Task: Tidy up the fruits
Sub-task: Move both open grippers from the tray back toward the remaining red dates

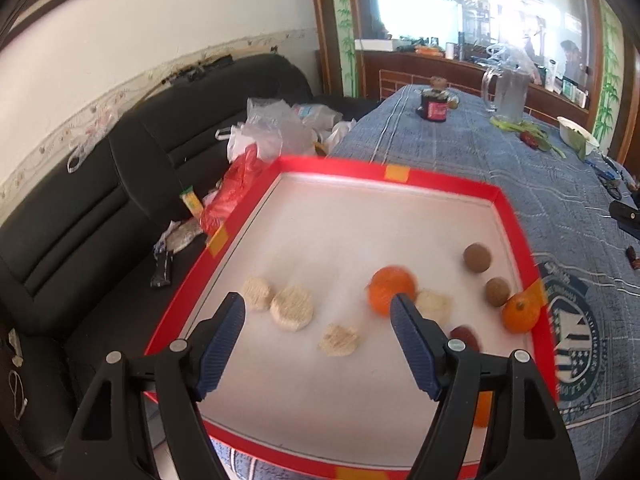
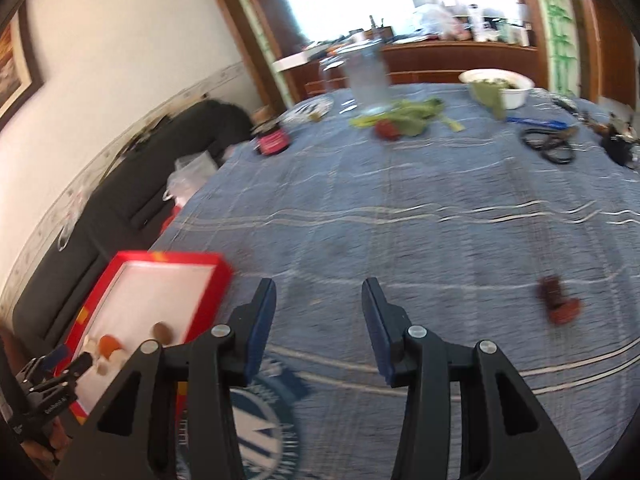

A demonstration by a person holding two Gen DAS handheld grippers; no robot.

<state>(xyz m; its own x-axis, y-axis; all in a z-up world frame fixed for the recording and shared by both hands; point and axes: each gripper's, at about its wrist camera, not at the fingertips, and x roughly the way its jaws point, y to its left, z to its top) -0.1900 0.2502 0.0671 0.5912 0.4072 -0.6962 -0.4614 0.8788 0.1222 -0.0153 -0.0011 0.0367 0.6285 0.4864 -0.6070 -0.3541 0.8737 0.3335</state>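
two oranges sit in the red-rimmed tray (image 1: 508,216): one orange (image 1: 390,288) near the middle, blurred, another orange (image 1: 520,314) against the right rim, with pale slices (image 1: 292,308) to their left and brown round fruits (image 1: 477,257) between. the left gripper (image 1: 318,308) hangs above the tray, released and empty. further right, the right gripper (image 2: 319,294) is spread with nothing between its pads, over bare blue cloth (image 2: 440,220). dark red fruits (image 2: 558,300) lie off to its right. likely a fetch step; next it must swing right and straddle one.
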